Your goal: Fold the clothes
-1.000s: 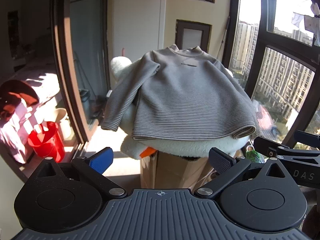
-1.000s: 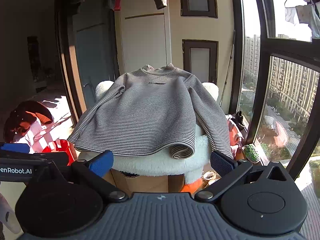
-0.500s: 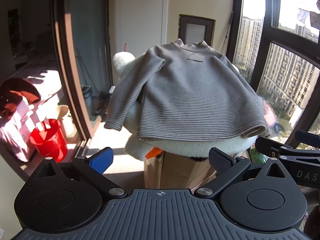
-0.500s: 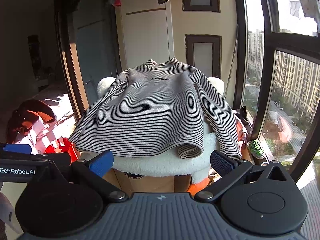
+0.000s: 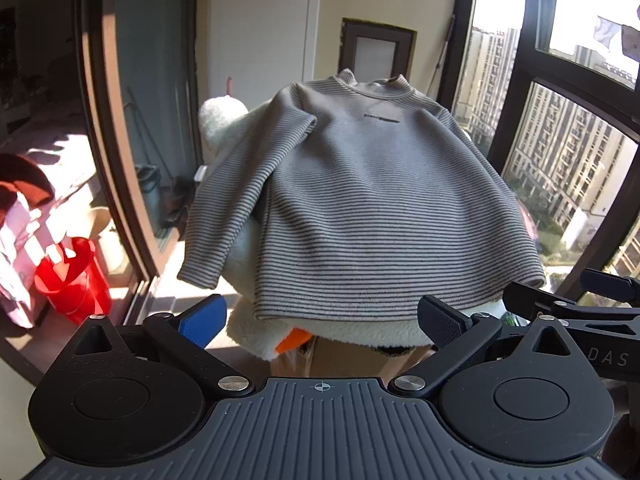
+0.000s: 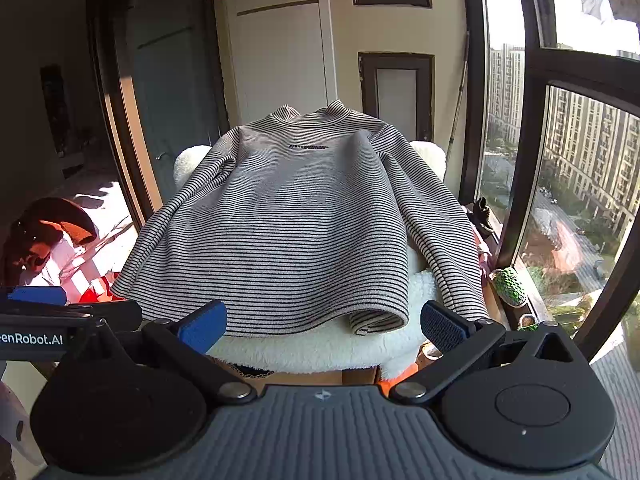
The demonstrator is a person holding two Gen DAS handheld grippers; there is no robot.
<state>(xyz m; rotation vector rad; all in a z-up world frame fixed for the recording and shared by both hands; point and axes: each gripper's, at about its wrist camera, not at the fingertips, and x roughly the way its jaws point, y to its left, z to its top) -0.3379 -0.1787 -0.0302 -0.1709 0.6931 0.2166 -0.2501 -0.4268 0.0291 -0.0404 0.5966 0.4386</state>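
White fleece pad (image 6: 320,346) | striped sweater (image 6: 304,216) spread flat | left claw (image 5: 322,320), right claw (image 6: 323,326) wide apart, empty

You faced a striped sweater (image 6: 296,216) of soft ribbed knit, matt, its hem rolled thick at one corner; under it lay a white fleece blanket (image 6: 320,348), woolly and rough-piled; that sat on a cardboard box (image 5: 352,360), plain brown and dull; your left gripper (image 5: 320,320) was matt black plastic with ridged housing and bright metal pivot screws, one pad smooth blue, the other finely textured; your right gripper (image 6: 322,326) looked the same; the red bucket (image 5: 74,280) was glossy translucent plastic.
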